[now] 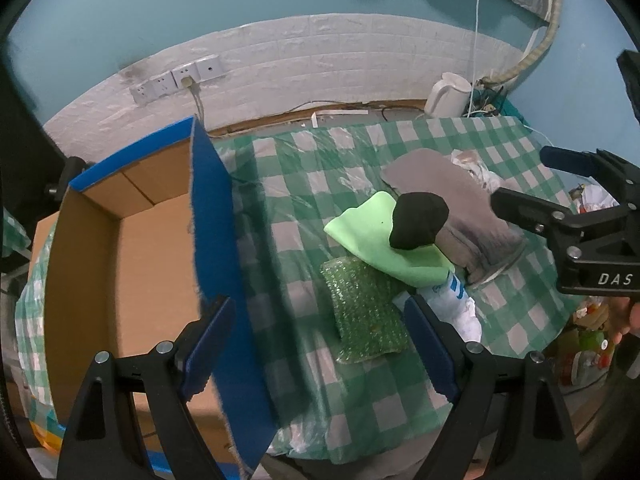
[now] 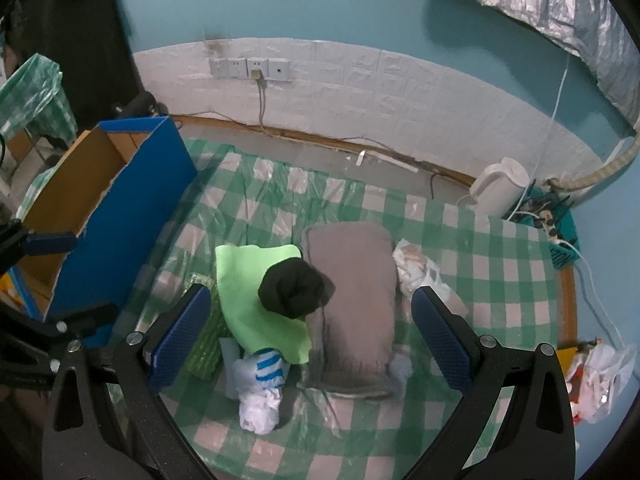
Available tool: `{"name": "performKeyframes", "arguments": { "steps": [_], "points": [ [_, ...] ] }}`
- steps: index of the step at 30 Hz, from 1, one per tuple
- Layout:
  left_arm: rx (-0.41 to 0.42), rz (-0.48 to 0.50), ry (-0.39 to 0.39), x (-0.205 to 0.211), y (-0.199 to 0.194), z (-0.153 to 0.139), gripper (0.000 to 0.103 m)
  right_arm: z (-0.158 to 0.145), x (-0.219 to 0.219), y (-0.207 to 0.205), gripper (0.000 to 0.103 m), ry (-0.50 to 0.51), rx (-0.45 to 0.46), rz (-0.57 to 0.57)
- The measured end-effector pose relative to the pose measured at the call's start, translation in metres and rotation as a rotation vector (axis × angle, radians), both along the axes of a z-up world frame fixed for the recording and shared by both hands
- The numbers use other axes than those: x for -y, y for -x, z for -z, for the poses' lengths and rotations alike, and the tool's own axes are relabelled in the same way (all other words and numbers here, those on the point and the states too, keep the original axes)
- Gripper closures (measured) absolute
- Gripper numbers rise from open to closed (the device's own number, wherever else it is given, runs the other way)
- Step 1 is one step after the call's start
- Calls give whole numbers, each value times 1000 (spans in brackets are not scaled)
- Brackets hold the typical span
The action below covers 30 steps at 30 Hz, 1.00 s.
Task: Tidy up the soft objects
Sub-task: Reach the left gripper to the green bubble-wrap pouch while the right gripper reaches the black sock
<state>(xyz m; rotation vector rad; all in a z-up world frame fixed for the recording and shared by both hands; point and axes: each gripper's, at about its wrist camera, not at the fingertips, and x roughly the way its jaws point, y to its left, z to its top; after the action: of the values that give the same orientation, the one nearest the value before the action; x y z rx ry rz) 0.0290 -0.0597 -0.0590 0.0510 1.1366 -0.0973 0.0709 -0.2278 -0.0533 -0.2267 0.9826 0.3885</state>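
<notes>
A heap of soft things lies on the green-checked tablecloth [image 1: 360, 400]: a grey pillow [image 2: 352, 304], a light green cloth [image 2: 256, 308] with a black rolled bundle [image 2: 294, 290] on top, green bubble wrap [image 1: 364, 312] and a white bag with blue stripes [image 2: 262, 384]. To the left stands an open blue-sided cardboard box [image 1: 132, 264], nothing visible inside. My left gripper [image 1: 320, 344] hovers open over the box's right wall and the bubble wrap. My right gripper [image 2: 312, 332] hangs open above the heap, holding nothing; it also shows in the left wrist view [image 1: 528, 184].
A white kettle [image 2: 500, 192] and a teal basket [image 2: 560, 240] with cables stand at the table's back right. Crumpled white plastic [image 2: 416, 272] lies beside the pillow. More bags [image 2: 600, 376] sit off the right edge. Wall sockets [image 2: 250, 68] are behind.
</notes>
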Motion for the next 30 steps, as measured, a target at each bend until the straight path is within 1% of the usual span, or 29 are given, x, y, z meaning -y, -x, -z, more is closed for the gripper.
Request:
{"name": "performKeyframes", "arguments": {
  "steps": [5, 10, 18, 25, 30],
  "points": [
    [-26, 1, 3, 7, -10, 12, 16, 14, -6, -14, 3, 19, -33, -7],
    [-50, 3, -8, 18, -18, 28, 16, 32, -16, -24, 5, 51, -63, -40],
    [-87, 8, -17, 28, -28, 51, 16, 66, -22, -40, 7, 109, -116, -59],
    [-137, 10, -13, 28, -33, 74, 16, 80, -26, -48, 8, 113, -153, -75],
    [-164, 17, -15, 30, -36, 84, 16, 92, -32, -53, 8, 139, -165, -88]
  ]
}}
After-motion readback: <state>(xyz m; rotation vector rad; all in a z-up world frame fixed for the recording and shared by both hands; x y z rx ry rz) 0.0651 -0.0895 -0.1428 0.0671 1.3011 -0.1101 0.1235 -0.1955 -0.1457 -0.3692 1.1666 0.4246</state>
